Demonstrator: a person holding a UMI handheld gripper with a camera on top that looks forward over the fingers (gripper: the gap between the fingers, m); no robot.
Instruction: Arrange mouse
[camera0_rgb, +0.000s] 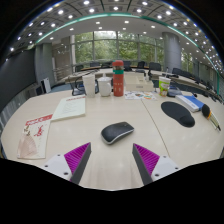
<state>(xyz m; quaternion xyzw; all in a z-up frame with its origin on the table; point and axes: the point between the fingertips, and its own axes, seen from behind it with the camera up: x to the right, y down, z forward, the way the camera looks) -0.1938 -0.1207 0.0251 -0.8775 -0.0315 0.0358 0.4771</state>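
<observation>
A dark grey computer mouse (117, 132) lies on the pale table (100, 160), just ahead of my fingers and a little nearer the left one. My gripper (111, 158) stands open above the table, with its two magenta pads (76, 156) wide apart and nothing between them. A black oval mouse mat (178, 112) rests further off to the right, apart from the mouse.
A red-capped bottle (118, 78) and white cups (104, 87) stand at the back of the table. A red-printed leaflet (35, 134) and a white sheet (68, 107) lie to the left. Small items (192, 100) sit to the right, beyond the mat.
</observation>
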